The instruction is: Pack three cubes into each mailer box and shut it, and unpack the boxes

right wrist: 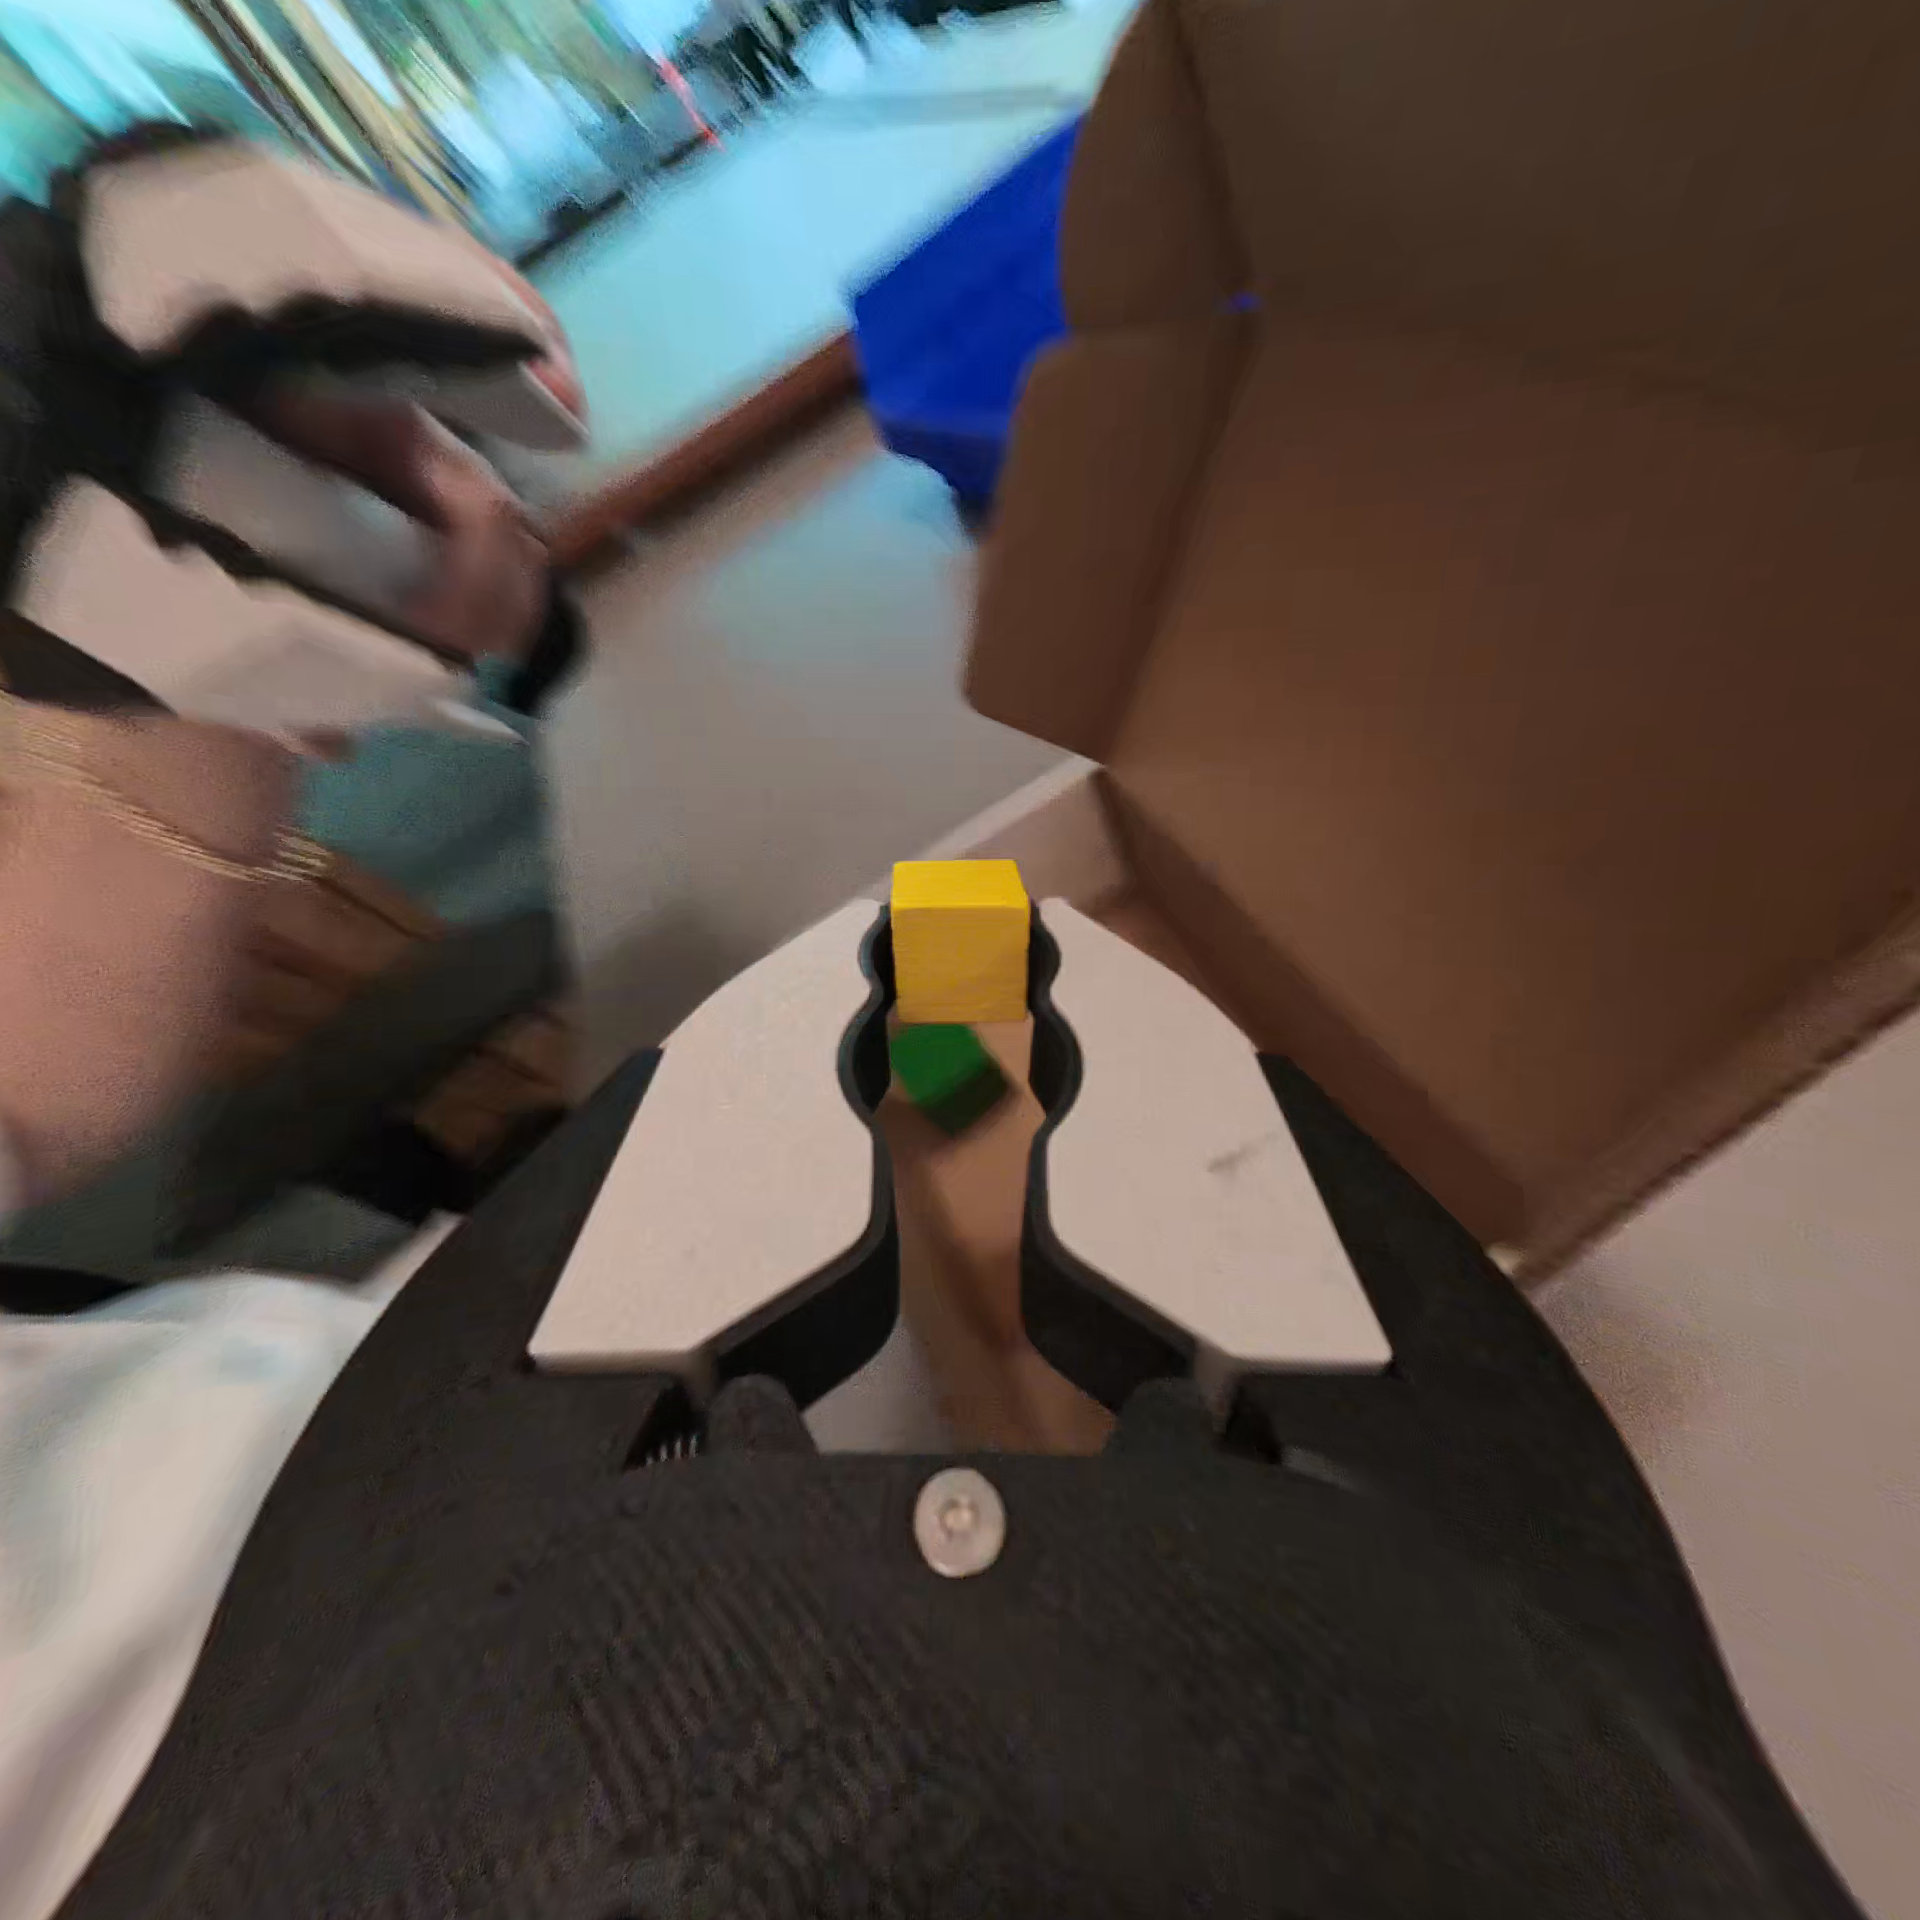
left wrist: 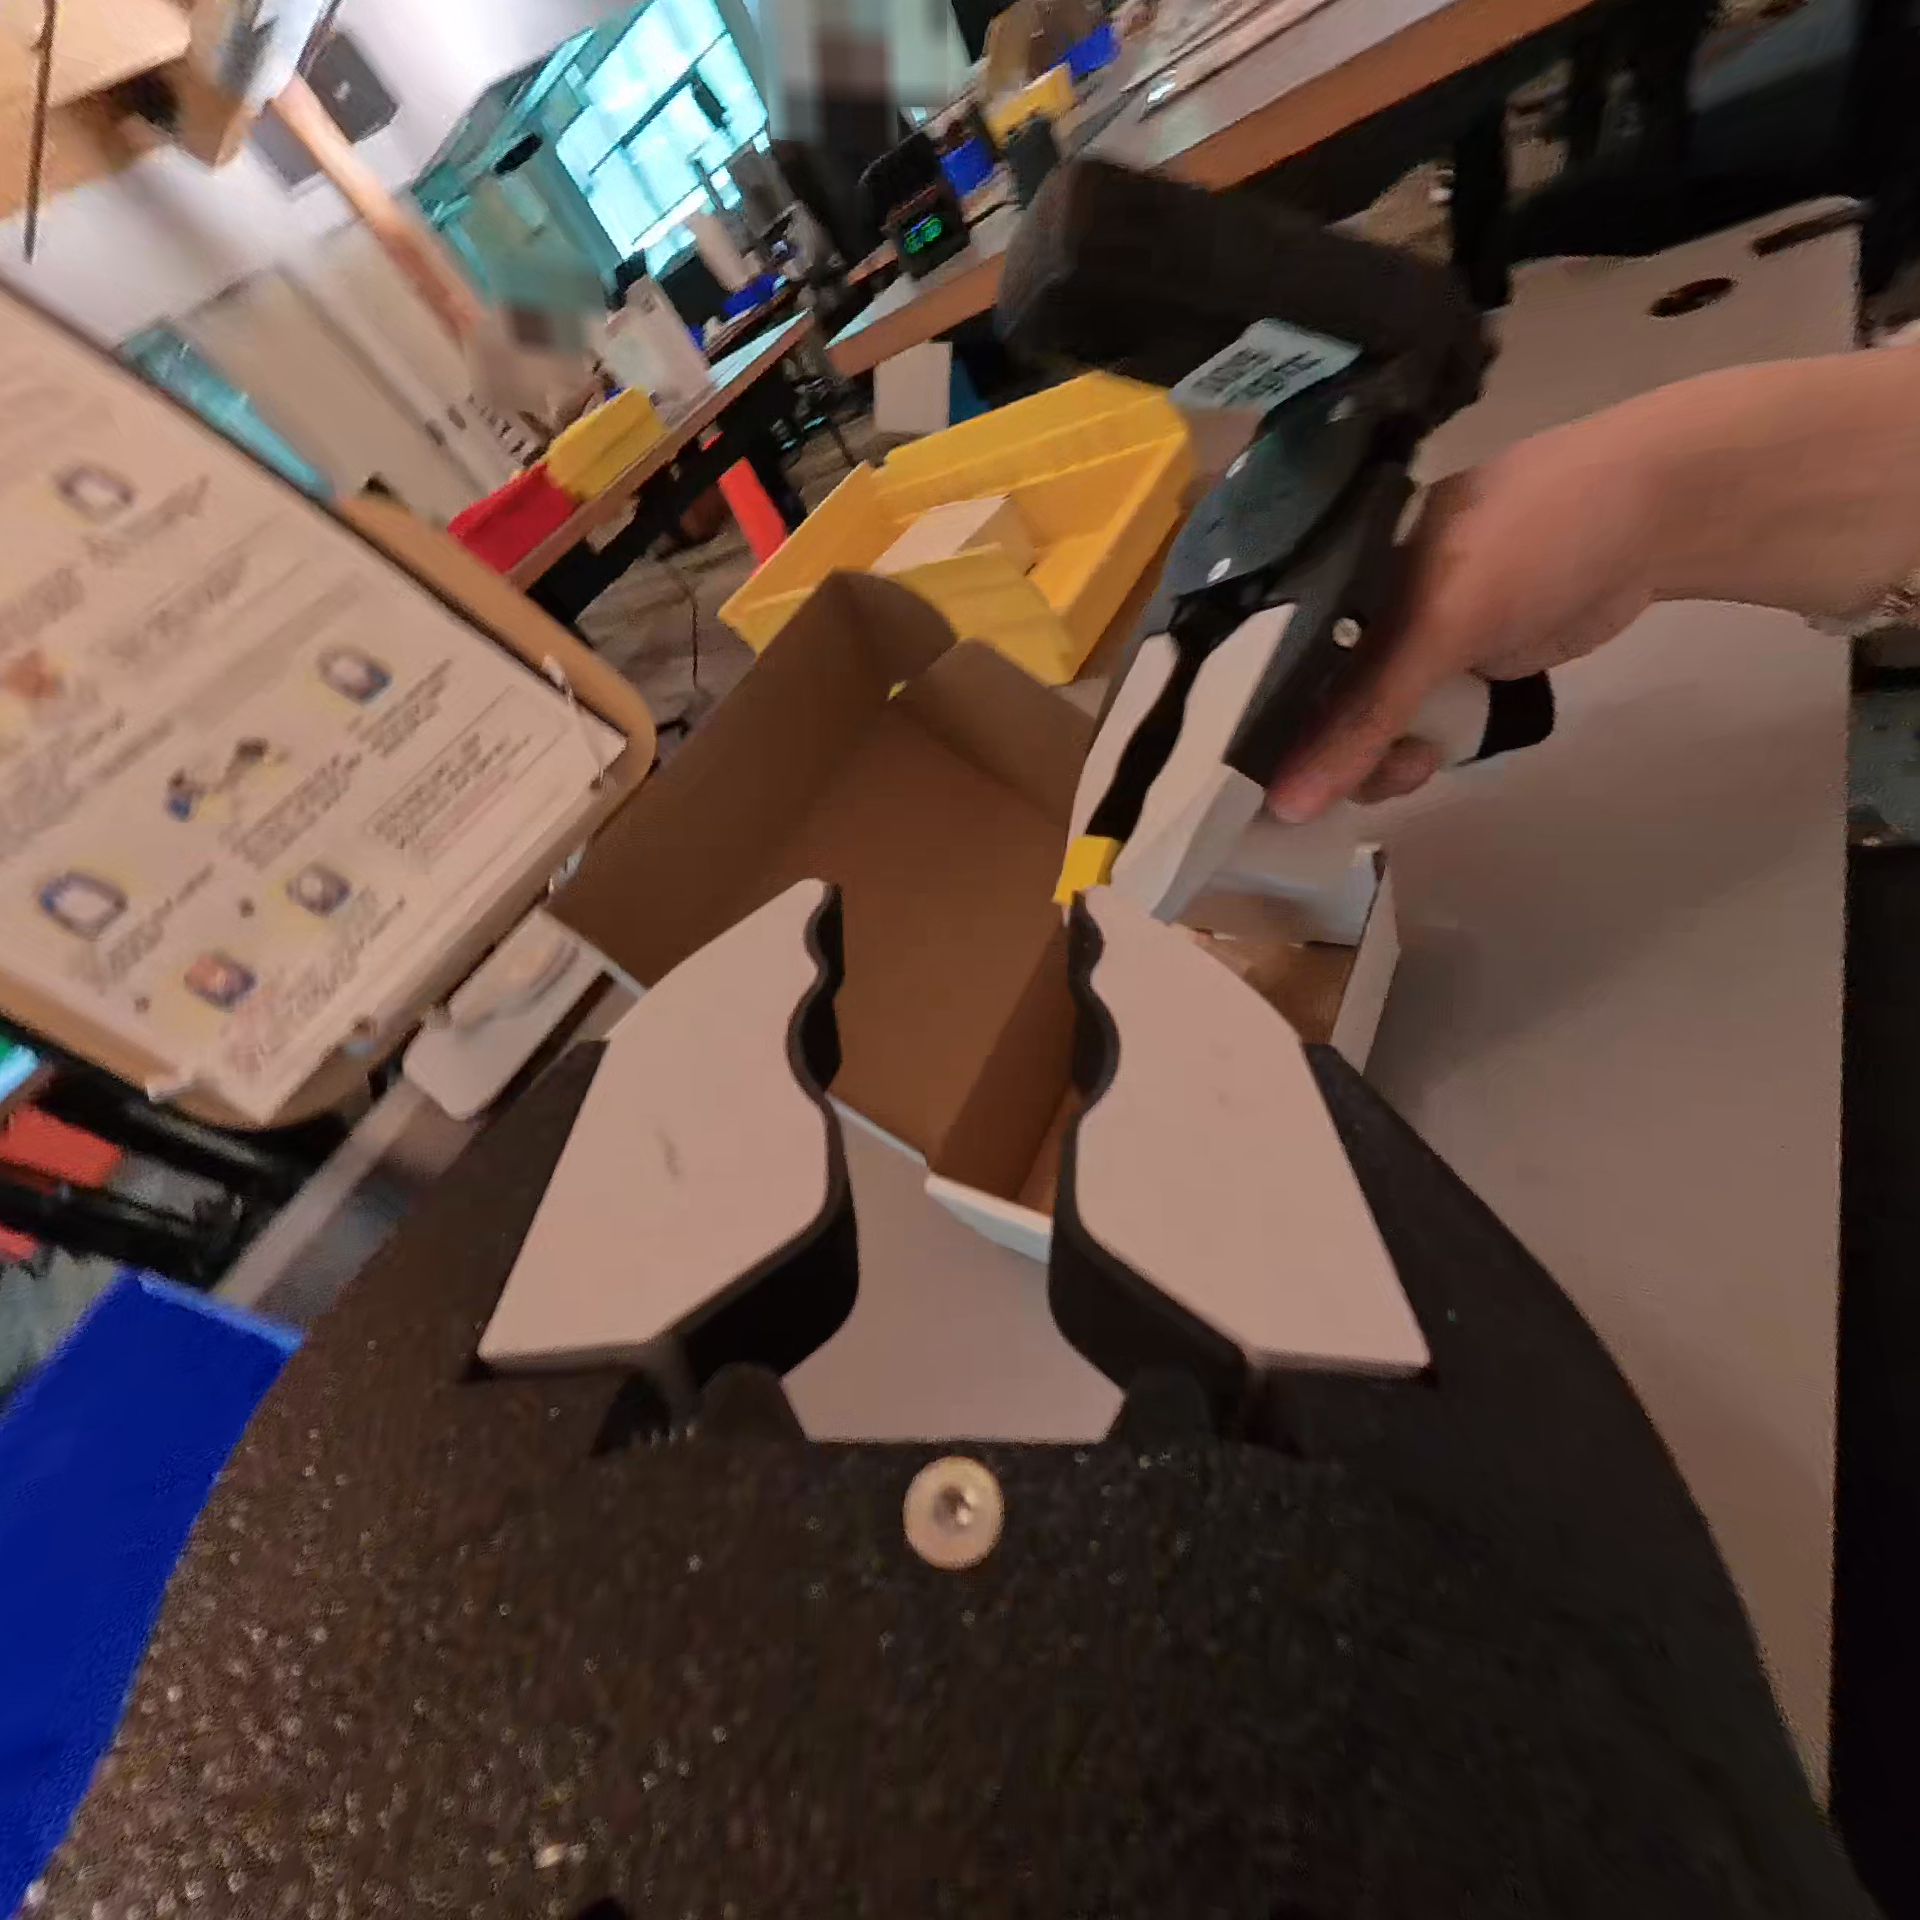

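Note:
An open white mailer box (left wrist: 935, 831) with a brown inside sits on the table, its lid (right wrist: 1455, 520) standing up. My right gripper (right wrist: 958, 935) is shut on a yellow cube (right wrist: 958, 940) and holds it over the box floor. A blurred green cube (right wrist: 945, 1075) lies in the box just below it. In the left wrist view the right gripper (left wrist: 1091, 878), held by a hand, points down into the box with the yellow cube (left wrist: 1086, 862) at its tips. My left gripper (left wrist: 954, 906) is open and empty, its fingers on either side of the box's near corner.
A yellow bin (left wrist: 1039, 488) with pale blocks stands behind the box. A blue bin (left wrist: 94, 1507) is at the near left and also shows in the right wrist view (right wrist: 966, 364). A printed board (left wrist: 260, 727) leans at the left. The left hand and gripper (right wrist: 312, 468) appear blurred.

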A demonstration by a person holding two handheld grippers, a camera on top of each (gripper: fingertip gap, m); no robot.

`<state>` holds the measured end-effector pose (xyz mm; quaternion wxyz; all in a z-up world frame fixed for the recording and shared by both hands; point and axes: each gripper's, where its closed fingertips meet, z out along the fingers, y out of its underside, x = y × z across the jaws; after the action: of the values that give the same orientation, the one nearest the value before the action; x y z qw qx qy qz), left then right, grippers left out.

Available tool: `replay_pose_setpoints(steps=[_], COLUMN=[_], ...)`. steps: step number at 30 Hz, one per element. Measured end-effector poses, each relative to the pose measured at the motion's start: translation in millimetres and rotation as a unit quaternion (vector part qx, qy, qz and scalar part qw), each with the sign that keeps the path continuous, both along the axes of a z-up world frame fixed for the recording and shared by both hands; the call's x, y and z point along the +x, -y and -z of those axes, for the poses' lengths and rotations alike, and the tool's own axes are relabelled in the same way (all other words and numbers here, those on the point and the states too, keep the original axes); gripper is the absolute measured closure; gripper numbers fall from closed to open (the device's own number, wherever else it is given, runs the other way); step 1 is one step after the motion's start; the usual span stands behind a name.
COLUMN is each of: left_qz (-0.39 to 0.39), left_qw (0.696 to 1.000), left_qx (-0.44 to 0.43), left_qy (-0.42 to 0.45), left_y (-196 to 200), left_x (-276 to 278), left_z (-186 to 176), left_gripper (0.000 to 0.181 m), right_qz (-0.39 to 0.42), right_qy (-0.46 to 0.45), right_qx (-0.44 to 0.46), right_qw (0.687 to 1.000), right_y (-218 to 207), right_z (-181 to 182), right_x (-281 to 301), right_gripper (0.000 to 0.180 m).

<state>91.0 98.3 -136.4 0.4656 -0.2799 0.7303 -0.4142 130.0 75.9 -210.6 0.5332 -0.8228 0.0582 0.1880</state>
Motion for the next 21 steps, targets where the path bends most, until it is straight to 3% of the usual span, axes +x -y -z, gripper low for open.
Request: replay_pose_setpoints(steps=[3, 7, 9, 11, 13, 17, 21], left_qz=[-0.048, -0.092, -0.101, -0.108, -0.131, -0.205, -0.259], left_qw=[0.997, 0.992, 0.991, 0.99, 0.986, 0.971, 0.945], left_qx=[-0.039, -0.028, -0.027, -0.035, -0.047, -0.079, -0.162], left_qy=[-0.035, -0.078, -0.084, -0.085, -0.088, -0.1, -0.12], left_y=[-17, -30, -32, -34, -41, -62, -74], left_x=[1, -1, -2, -2, 0, 9, 24], left_z=[29, 57, 60, 59, 57, 51, 38], left_gripper=[0.149, 0.149, 0.149, 0.149, 0.149, 0.152, 0.152], right_qz=[0.016, -0.005, -0.015, -0.011, 0.018, 0.153, 0.233], right_qy=[0.145, 0.236, 0.249, 0.243, 0.232, 0.226, 0.227], right_qx=[-0.063, -0.072, -0.059, -0.043, -0.014, 0.047, 0.054], right_qw=[0.987, 0.969, 0.966, 0.969, 0.972, 0.961, 0.944], right_y=[0, -7, -7, -4, 0, 18, 39], right_z=[24, 35, 32, 21, 5, -30, -38], right_x=[9, -3, -7, -5, 8, 63, 100], right_gripper=[0.157, 0.152, 0.131, 0.127, 0.129, 0.142, 0.149])
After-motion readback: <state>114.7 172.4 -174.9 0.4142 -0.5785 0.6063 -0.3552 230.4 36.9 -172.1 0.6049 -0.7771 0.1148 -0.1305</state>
